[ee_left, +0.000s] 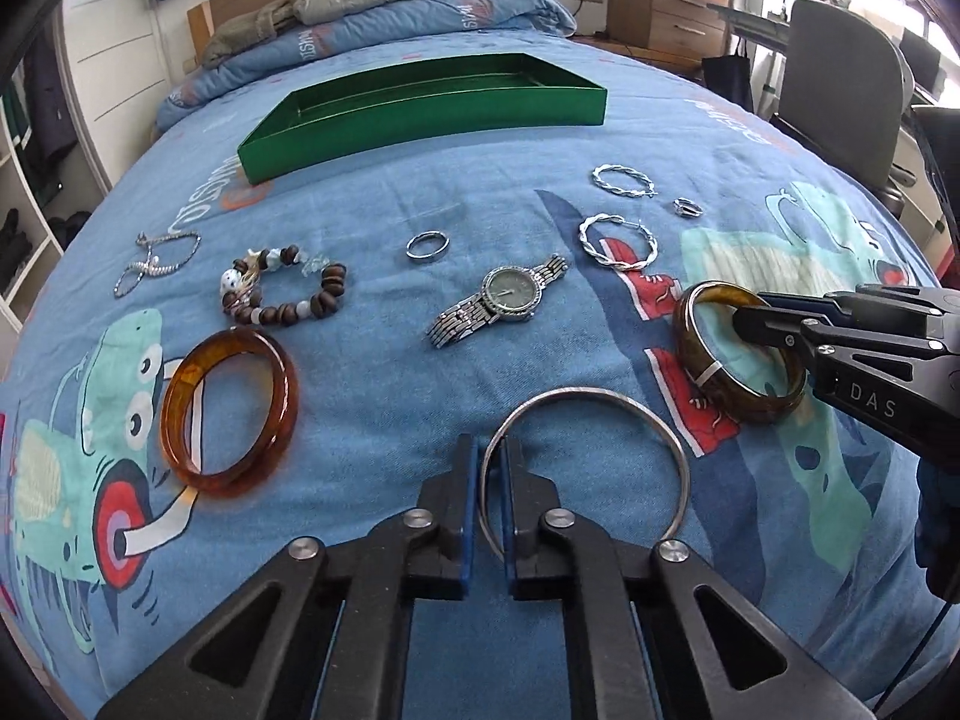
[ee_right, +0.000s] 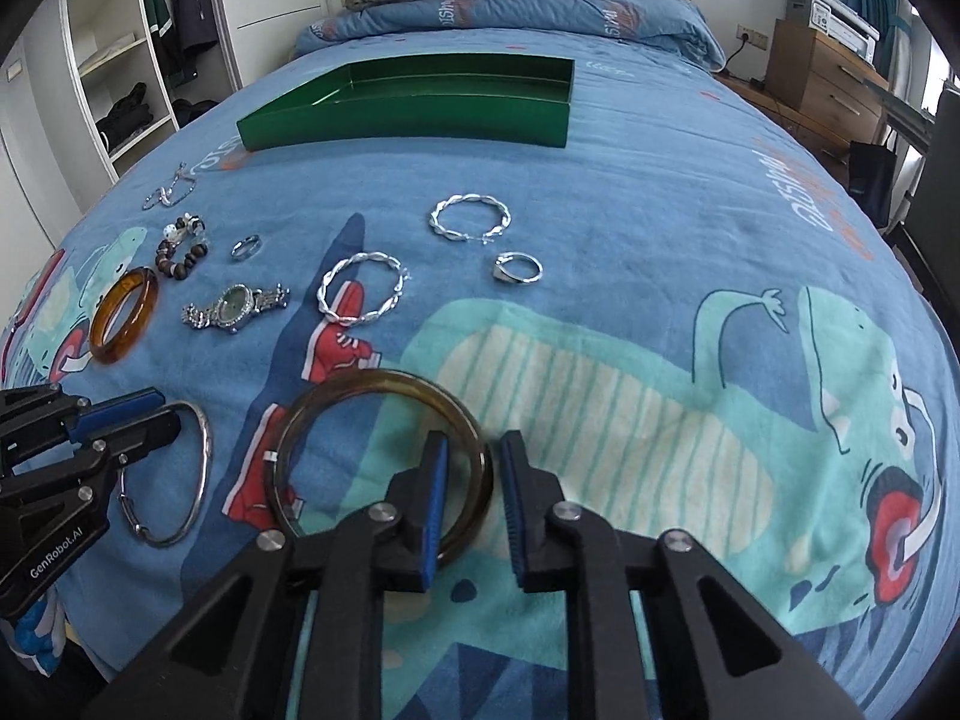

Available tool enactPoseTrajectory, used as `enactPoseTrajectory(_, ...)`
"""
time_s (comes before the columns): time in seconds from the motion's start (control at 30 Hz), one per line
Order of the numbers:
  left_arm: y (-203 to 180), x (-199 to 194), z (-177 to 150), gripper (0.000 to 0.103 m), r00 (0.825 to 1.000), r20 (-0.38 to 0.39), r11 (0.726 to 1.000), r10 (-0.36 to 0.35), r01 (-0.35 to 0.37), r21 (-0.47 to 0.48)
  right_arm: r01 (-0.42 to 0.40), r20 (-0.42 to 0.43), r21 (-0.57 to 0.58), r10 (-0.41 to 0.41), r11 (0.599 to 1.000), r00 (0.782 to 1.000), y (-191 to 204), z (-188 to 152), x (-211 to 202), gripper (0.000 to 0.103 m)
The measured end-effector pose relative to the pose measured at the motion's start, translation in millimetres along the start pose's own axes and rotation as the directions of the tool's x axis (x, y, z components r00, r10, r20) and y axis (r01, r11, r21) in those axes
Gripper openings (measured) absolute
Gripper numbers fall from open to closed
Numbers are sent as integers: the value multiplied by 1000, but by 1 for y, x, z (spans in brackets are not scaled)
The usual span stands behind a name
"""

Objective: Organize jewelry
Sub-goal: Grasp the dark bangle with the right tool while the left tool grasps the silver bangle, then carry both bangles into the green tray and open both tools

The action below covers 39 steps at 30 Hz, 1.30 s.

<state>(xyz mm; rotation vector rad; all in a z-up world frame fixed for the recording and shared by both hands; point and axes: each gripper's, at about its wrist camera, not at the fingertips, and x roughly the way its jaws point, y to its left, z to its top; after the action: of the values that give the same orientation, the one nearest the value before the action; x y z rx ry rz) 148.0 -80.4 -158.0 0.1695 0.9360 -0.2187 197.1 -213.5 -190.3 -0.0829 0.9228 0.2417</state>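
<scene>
I am at the pick-up step with both tools at once, and nothing has reached the green tray (ee_left: 420, 120) at the far end of the bed (ee_right: 660, 210).

My left gripper (ee_left: 487, 510) straddles the near rim of the silver bangle (ee_left: 600, 399), one pad outside the wire and one inside. The jaws stand narrowly apart, and I cannot tell whether the pads already pinch the wire or only flank it.

My right gripper (ee_right: 474, 498) straddles the rim of the dark bangle (ee_right: 384, 384), left pad inside the ring and right pad outside. Here the jaws gape wider, with a clear gap on the outer side, so I judge this one not yet gripped.

Next I must close both fully, feel each rim seat between the pads, then lift and carry to the tray.

The amber bangle (ee_left: 231, 414), bead bracelet (ee_left: 288, 294), watch (ee_left: 504, 300), two twisted hoops (ee_right: 360, 288) and small rings (ee_right: 519, 269) lie on the quilt, well apart from the tray.

My tools hide the near arcs of both bangles. The thin chain (ee_left: 156, 261) at far left is too fine to make out.
</scene>
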Motion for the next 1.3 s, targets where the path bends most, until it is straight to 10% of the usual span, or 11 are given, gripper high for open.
enactPoseTrajectory(0.33, 16, -37, 46, 4, 990, 141, 1000, 5, -4, -10, 29, 160, 26, -33, 999, 987, -14, 20, -43, 9)
enactPoseTrajectory(0.67, 74, -33, 183, 4, 959, 269, 995, 86, -69, -71, 71, 329, 79, -93, 994, 940, -49, 142, -55, 9)
enactPoseTrajectory(1.03, 84, 45, 282, 4, 976, 216, 993, 7, 19, -117, 38, 247, 111, -65, 993, 967, -52, 231, 43, 9)
enactPoseTrajectory(1.3, 126, 118, 275, 4, 994, 91, 971, 54, -31, -238, 53, 112, 64, -60, 997, 992, -38, 249, 110, 9)
